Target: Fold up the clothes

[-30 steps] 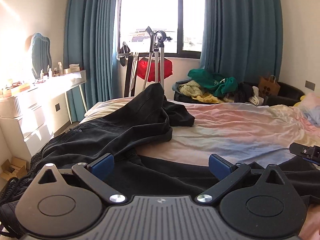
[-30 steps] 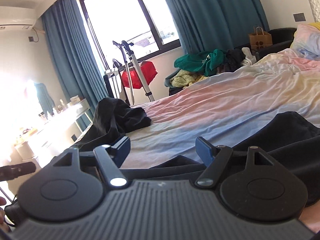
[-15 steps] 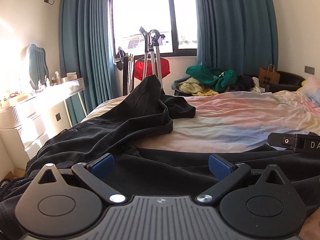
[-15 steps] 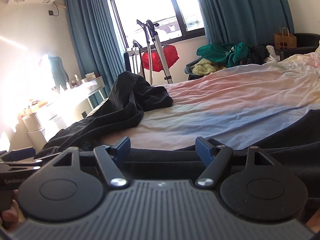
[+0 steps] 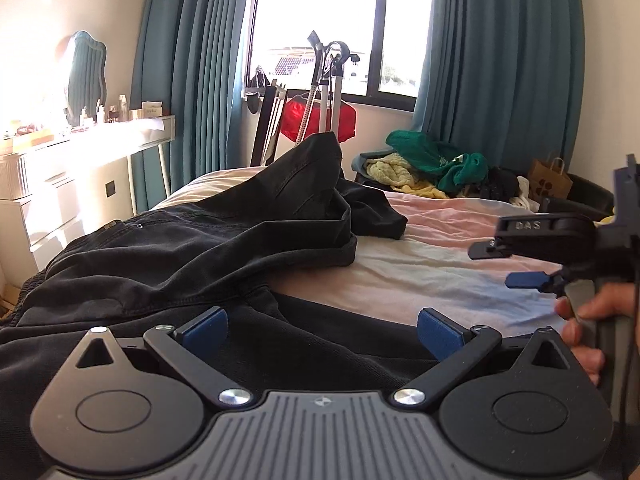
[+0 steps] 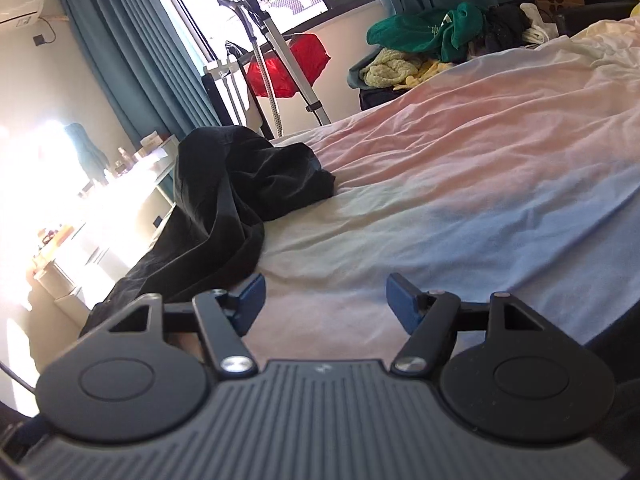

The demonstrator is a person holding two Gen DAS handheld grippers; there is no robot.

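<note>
My left gripper [image 5: 322, 330] stands wide with nothing between its pads, hanging low over the near fold of the black trousers [image 5: 192, 248]. The cloth lies right under and just beyond my left fingers and runs away forward and to the left, its long axis going from the dark band beneath me up to a humped, bunched end far ahead. The trousers sit rumpled on the pastel bedsheet [image 5: 420, 272], not flat and not squared up.

My right gripper [image 6: 322, 302] is also wide and grips nothing; ahead of its pads there is only sheet, with the black cloth off to the left of its left pad and reaching forward from there. So I judge my left hand the nearer one to the cloth, and my right would have to go left to meet it.

Against half a second ago, my right gripper has lifted clear of the dark band it hovered over and now shows raised beside my left, held by a hand [image 5: 588, 320]
</note>
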